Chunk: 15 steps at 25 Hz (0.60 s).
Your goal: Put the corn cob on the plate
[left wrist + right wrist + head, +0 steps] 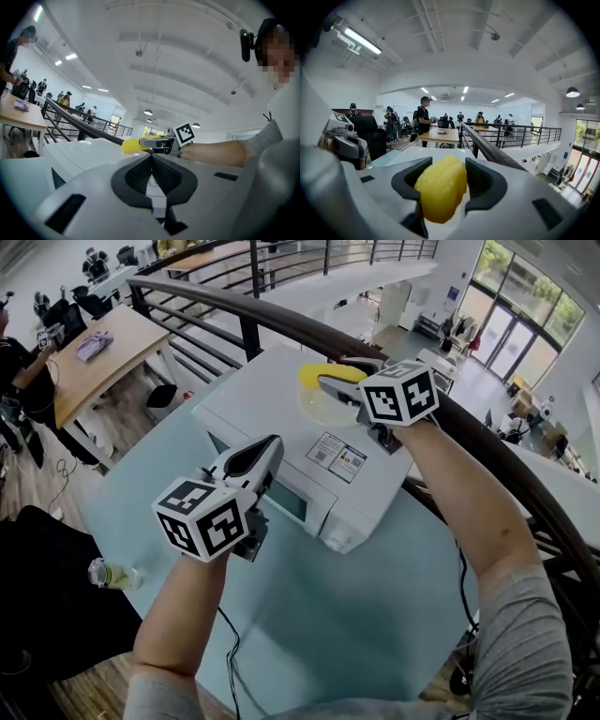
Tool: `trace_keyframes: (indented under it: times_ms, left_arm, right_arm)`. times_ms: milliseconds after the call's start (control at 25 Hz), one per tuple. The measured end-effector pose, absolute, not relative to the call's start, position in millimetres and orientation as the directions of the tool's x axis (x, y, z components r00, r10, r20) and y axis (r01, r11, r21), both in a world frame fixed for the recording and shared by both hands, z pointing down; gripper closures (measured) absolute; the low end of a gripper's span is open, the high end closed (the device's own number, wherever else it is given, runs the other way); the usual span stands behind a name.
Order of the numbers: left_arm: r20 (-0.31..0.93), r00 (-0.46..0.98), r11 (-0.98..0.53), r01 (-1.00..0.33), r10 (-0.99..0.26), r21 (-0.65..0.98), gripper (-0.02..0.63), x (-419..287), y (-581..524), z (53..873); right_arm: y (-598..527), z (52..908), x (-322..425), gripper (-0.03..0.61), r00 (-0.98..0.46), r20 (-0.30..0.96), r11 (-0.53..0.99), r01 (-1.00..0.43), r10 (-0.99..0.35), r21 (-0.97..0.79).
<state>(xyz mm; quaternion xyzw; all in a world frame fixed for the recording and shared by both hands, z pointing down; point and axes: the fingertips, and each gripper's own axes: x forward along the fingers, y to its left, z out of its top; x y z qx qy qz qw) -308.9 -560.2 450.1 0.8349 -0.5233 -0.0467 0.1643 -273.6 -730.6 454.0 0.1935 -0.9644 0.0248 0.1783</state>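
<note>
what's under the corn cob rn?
A clear plate, sitting on top of the white appliance. The right gripper holds the corn cob over it. The gripper covers the cob's underside, so contact with the plate can't be seen.

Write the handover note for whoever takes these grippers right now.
Right gripper: shut on the corn cob, held just over the clear plate; contact with the plate cannot be told.
Left gripper: shut, empty, near the front of the white appliance.
The plate sits on top of that appliance.
Done: cob gripped and at the plate.
Left: lower it onto the plate, open the jaws, back off.
</note>
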Motion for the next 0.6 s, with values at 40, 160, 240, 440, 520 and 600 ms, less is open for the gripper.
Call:
trace_keyframes:
  times_ms: [40, 160, 240, 440, 520, 600]
  left_arm:
    - [0.095, 0.448, -0.398, -0.858, -0.889, 0.323, 0.606, -309.2, -559.9, 450.3]
    - [0.100, 0.448, -0.398, -0.860, -0.888, 0.321, 0.606, -309.7, -559.3, 450.9]
    - [0.101, 0.448, -0.397, -0.860, -0.888, 0.319, 0.606, -309.9, -559.2, 450.7]
    - [0.099, 0.450, -0.400, -0.859, -0.887, 0.319, 0.606, -308.2, -559.2, 450.4]
    - [0.102, 0.451, -0.400, -0.859, -0.887, 0.320, 0.606, -307.0, -559.1, 451.8]
    - [0.105, 0.452, -0.400, -0.859, -0.886, 0.318, 0.606, -306.2, -558.9, 452.9]
  right_arm:
    - [-730.4, 456.3, -272.1, 0.350, -0.856, 0.366, 0.924, -0.381, -0.366, 0.033]
    - [-730.3, 464.9, -266.3, 0.350, -0.832, 0.412, 0.923, -0.377, -0.372, 0.072]
    - [-730.0, 471.5, -263.1, 0.350, -0.815, 0.444, 0.924, -0.371, -0.373, 0.095]
    - [-728.4, 488.4, -258.6, 0.351, -0.784, 0.500, 0.926, -0.357, -0.367, 0.119]
    - [-726.9, 494.4, -256.8, 0.351, -0.773, 0.518, 0.928, -0.348, -0.365, 0.135]
    - [-725.7, 498.3, -255.5, 0.350, -0.764, 0.531, 0.928, -0.339, -0.367, 0.153]
